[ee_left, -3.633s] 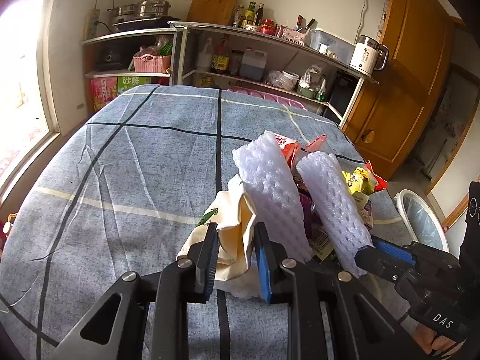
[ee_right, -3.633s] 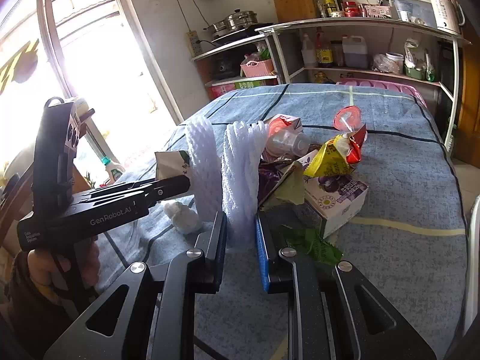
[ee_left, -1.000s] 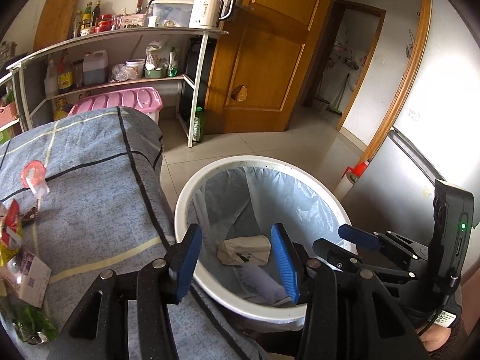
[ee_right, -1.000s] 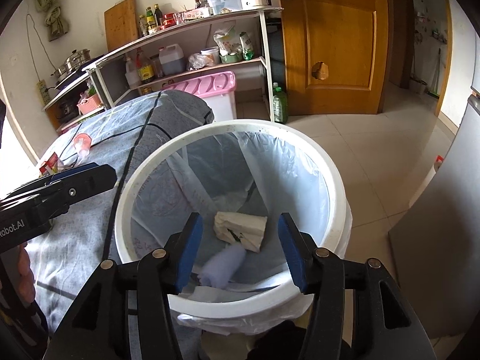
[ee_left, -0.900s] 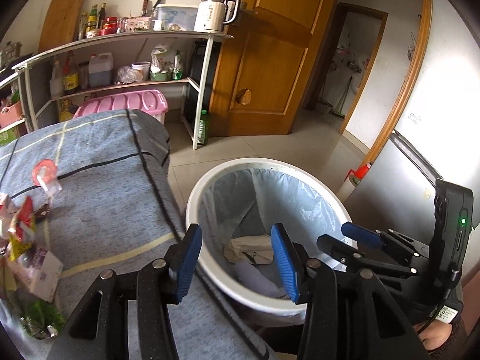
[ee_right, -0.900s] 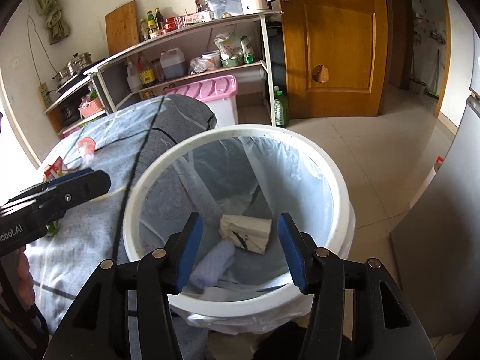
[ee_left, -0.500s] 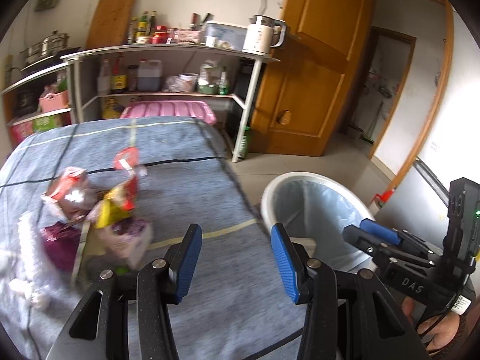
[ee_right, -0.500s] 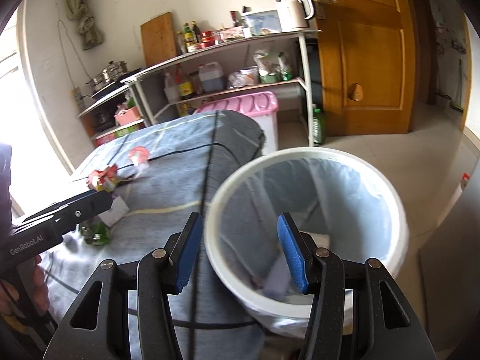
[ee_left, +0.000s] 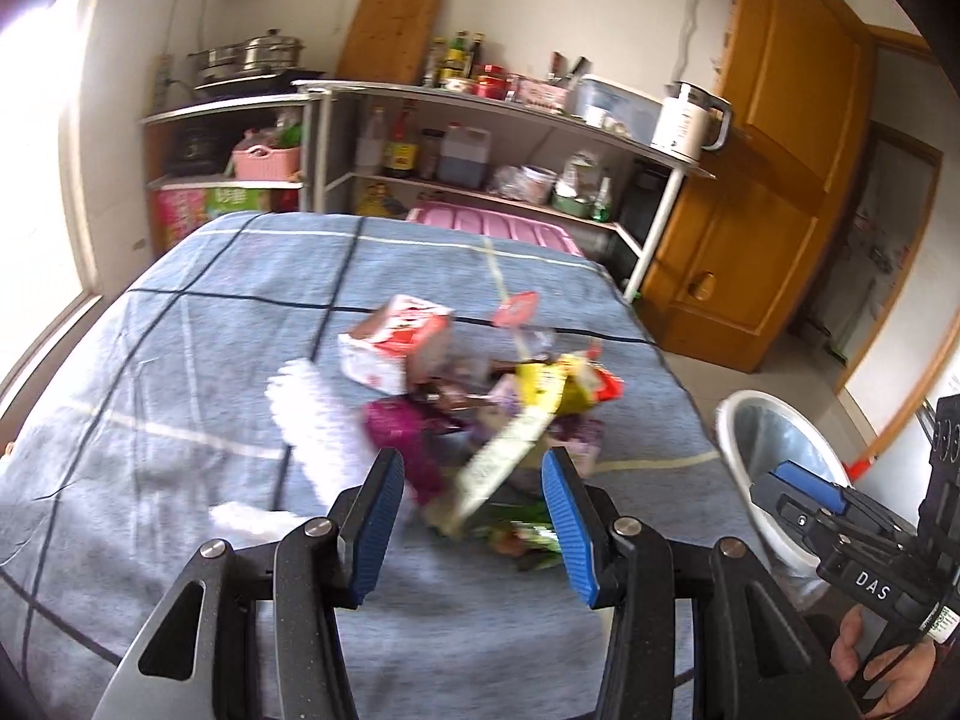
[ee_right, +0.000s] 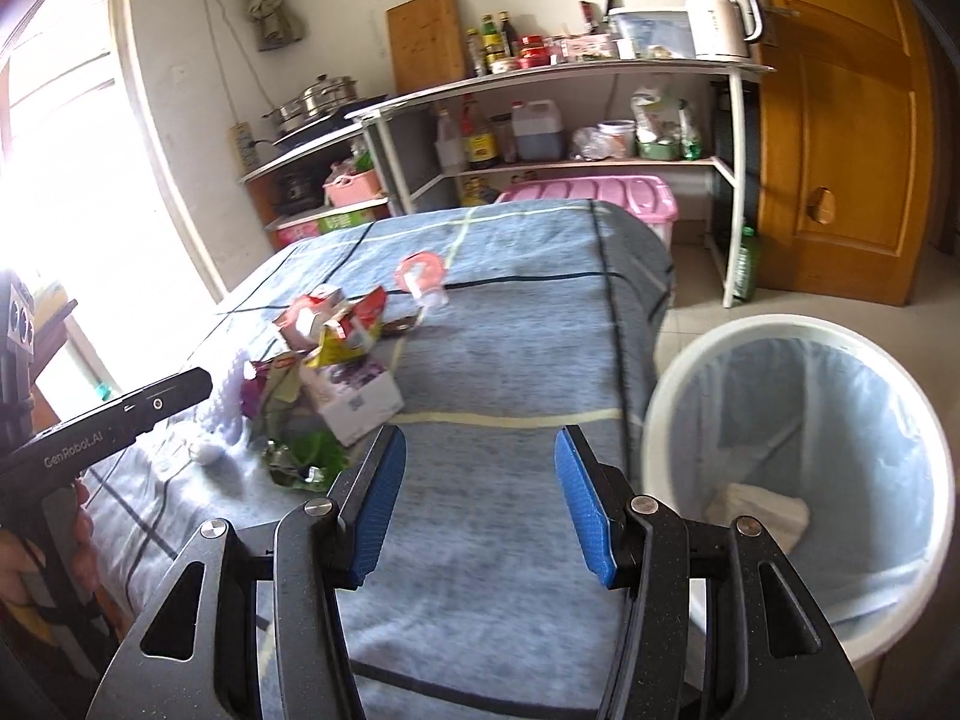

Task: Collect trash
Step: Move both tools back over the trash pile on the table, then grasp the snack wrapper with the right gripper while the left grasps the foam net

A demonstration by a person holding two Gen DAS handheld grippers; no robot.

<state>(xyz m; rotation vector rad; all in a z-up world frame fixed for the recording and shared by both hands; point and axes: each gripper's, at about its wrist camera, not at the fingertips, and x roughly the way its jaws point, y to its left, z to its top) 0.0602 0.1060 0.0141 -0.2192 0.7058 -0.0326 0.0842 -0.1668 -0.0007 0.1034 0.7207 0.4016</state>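
Blue plaid cloth-covered table (ee_left: 198, 372) fills your view, steel kitchen shelves (ee_right: 558, 78) behind. Your left gripper (ee_left: 471, 516) jaws spread wide, nothing held, aimed at blurred pile of snack wrappers and cartons (ee_left: 480, 384) mid-table; white foam fruit net (ee_left: 312, 414) just left of pile. Your right gripper (ee_right: 477, 498) jaws also wide apart, empty, over table edge. White round bin with pale blue liner (ee_right: 678, 396) beside table on floor, beige crumpled wrapper (ee_right: 762, 513) inside.

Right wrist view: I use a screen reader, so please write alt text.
The open right tool hovers empty over a blue checked tablecloth, with a trash pile ahead-left and a white lined bin at right.
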